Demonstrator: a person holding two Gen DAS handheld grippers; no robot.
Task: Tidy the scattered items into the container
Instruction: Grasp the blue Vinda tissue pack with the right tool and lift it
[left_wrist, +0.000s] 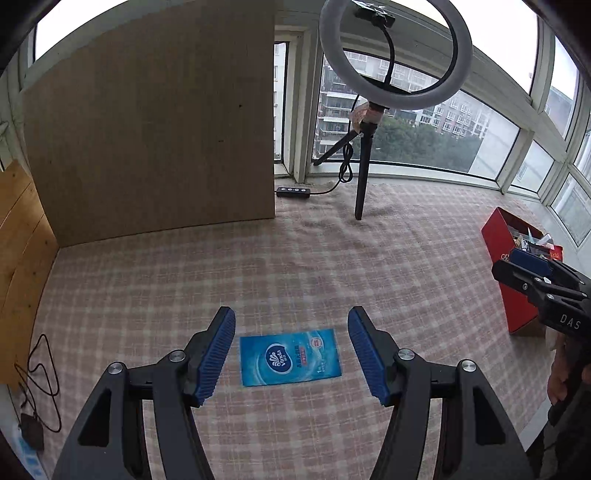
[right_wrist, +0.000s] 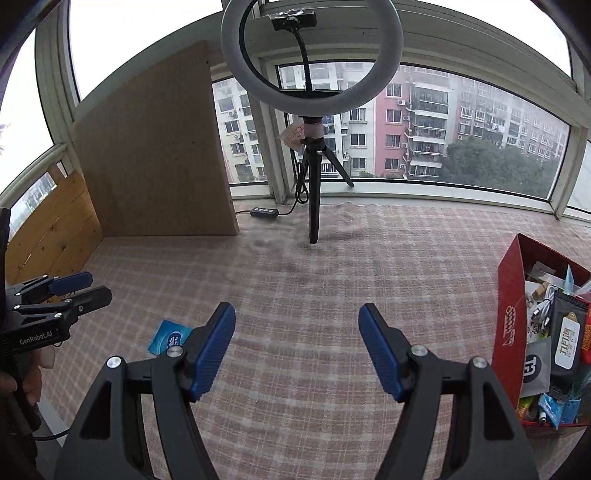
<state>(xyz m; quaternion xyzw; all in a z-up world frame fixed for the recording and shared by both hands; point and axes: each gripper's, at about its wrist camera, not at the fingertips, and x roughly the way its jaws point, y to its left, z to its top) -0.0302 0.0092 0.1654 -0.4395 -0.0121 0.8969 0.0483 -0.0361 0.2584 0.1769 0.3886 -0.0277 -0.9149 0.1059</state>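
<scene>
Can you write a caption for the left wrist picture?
Open left gripper hovers over a blue wipe packet on checked cloth.

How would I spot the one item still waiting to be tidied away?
Start at the checked cloth covering the surface, in front of the ring light. Lying flat on it is a blue wet-wipe sachet with a white Vinda logo. Everything else loose already sits in the red box far right.

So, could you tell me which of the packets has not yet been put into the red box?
The flat blue Vinda wipe packet, lying alone on the checked cloth between the open left gripper fingers. The other packets are piled inside the red box.
</scene>
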